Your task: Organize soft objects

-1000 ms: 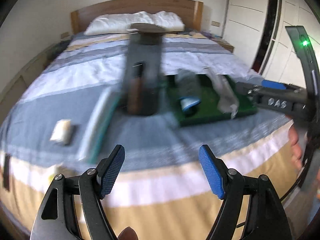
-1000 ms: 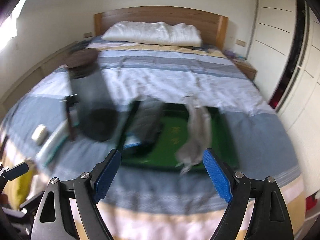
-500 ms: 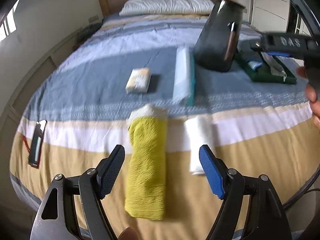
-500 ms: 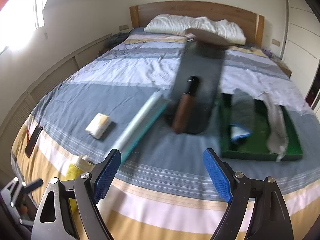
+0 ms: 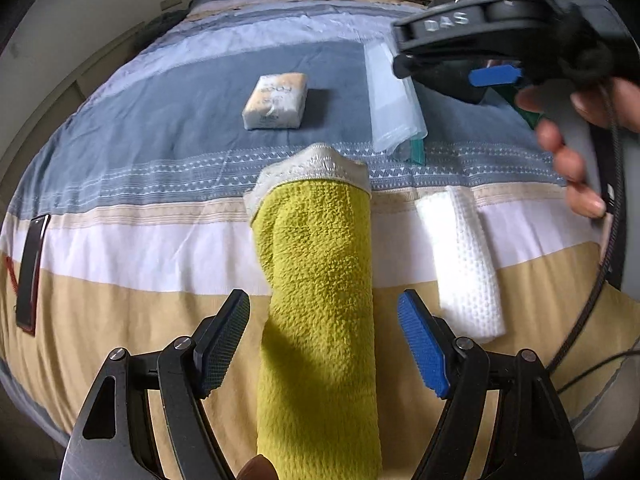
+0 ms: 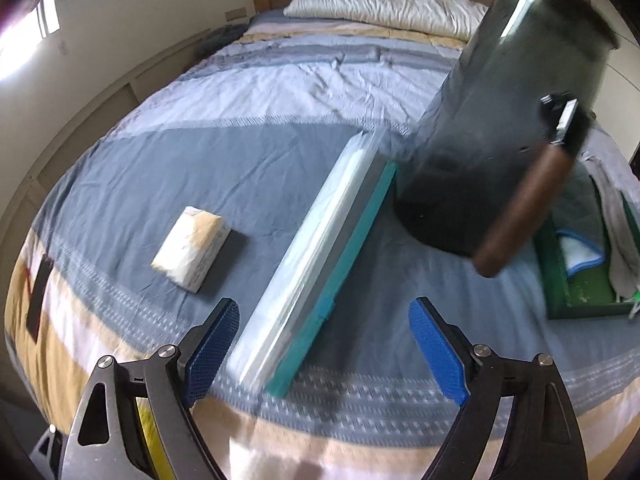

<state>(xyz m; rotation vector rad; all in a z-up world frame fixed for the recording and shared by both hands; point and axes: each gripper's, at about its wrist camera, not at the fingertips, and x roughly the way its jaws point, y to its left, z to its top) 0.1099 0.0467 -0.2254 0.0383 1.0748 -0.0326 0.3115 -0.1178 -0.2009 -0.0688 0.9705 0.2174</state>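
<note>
Blur smears the dark canister (image 6: 516, 116) and its brown handle in the right wrist view, and the green tray (image 6: 576, 280) beside it is cut off at the frame edge. Both tools are spread wide and grip nothing: the left gripper (image 5: 322, 346) straddles the near part of the yellow towel (image 5: 316, 280), the right gripper (image 6: 324, 352) hovers near the flat teal-edged packet (image 6: 320, 264). A white towel (image 5: 464, 264) lies just beside the yellow towel on the striped bedspread (image 5: 132, 248), a tissue pack (image 5: 276, 100) beyond it toward the pillow (image 6: 384, 4)

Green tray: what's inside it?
The green tray holds a dark folded cloth, a blue-edged white cloth and a grey cloth; the dark canister hides its left part.
</note>
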